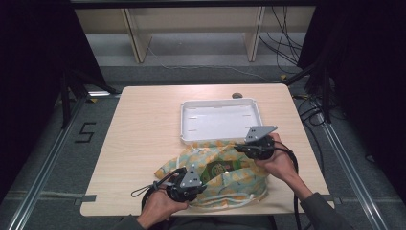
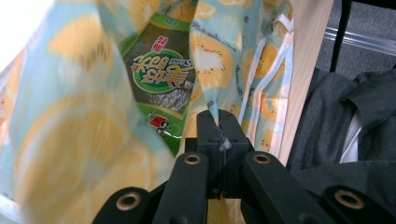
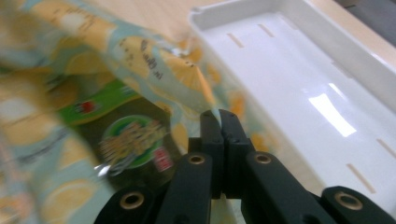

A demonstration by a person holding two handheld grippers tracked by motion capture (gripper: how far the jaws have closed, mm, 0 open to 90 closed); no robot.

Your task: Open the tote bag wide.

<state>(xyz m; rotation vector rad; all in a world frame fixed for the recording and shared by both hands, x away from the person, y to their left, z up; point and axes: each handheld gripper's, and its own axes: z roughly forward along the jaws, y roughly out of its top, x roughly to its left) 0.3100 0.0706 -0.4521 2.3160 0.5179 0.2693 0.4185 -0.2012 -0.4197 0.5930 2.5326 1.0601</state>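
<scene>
A: Between the closed jaws of the left gripper point(image 2: 218, 122), a pinch of the lemon-print cloth bag's point(image 2: 70, 140) rim is clamped. The right gripper point(image 3: 219, 122) has its jaws shut on the opposite rim in the same way.

B: So which step is this?

A: It looks like the bag's mouth is being held apart. Inside lies a green seaweed snack packet point(image 2: 161, 84), flat, label showing.

B: What does the next move need?

A: Probably a steady outward pull without tearing free of the thin cloth, then a tip toward the white tray point(image 1: 220, 120).

B: Where is everything?

A: The bag sits crumpled on the wooden table point(image 1: 139, 129), touching the tray's near edge, between both hands.
</scene>
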